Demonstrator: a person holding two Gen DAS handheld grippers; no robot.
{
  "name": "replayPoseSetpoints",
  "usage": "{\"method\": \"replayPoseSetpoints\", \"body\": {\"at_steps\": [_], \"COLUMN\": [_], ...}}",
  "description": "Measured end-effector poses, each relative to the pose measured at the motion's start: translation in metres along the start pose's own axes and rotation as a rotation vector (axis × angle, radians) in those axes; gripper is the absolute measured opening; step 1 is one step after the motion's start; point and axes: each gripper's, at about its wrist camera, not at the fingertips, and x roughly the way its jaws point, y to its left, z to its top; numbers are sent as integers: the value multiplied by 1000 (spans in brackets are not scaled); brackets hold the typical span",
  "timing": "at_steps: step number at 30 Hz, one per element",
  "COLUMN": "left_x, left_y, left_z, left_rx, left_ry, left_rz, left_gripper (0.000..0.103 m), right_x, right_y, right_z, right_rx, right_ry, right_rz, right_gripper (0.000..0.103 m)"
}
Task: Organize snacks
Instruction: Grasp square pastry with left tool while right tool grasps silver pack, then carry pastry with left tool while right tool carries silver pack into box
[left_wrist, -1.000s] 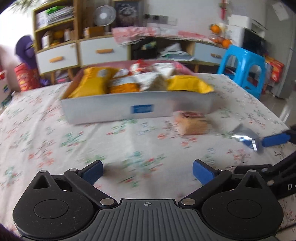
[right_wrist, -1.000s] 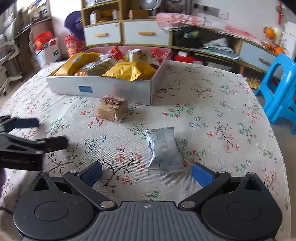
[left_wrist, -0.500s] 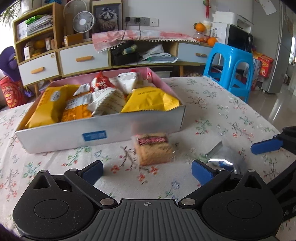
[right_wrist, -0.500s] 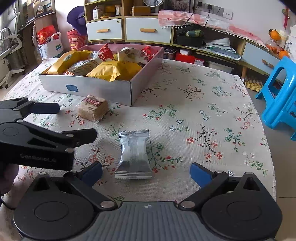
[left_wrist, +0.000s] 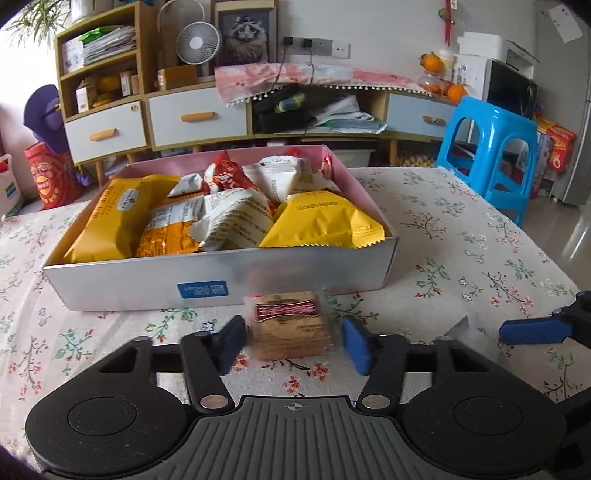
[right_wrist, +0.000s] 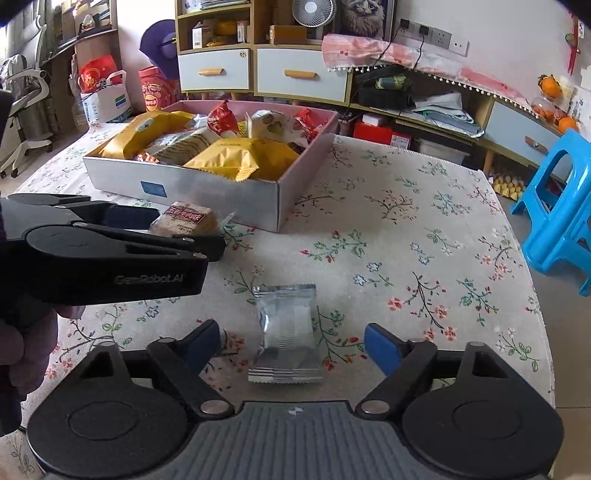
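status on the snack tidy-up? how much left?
Mostly done: the box already holds many packets. In hand: left tongs closing around the biscuit pack, right tongs closing around the silver packet, neither gripped yet. Left: both into the box.

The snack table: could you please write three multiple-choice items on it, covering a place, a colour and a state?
1. Where does the brown biscuit pack lie?
A. in the box
B. on the tablecloth before the box
C. on the stool

2. What colour is the wrapper between the right hand-held gripper fingers?
A. silver
B. red
C. green

3. What state is the snack box in?
A. empty
B. lidded
C. open and full of packets

Answers: B, it sits against the box's front wall; A, the silver packet shines; C, packets show from above.
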Motion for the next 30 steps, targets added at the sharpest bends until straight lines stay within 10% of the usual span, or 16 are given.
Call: {"method": "replayPoseSetpoints", "body": {"at_steps": [12, 30], "left_x": [-11, -36], "left_y": [26, 98], "left_z": [-2, -13], "left_rx": [-56, -177], "left_ry": [17, 82], "left_rz": [-12, -73], "left_gripper": [40, 39], "right_x": [-8, -8], "right_y": [22, 21], "right_z": [3, 14], "right_rx": [-65, 128], "right_ry": [-23, 37], "right_rz": [41, 65], "right_gripper": [18, 15]}}
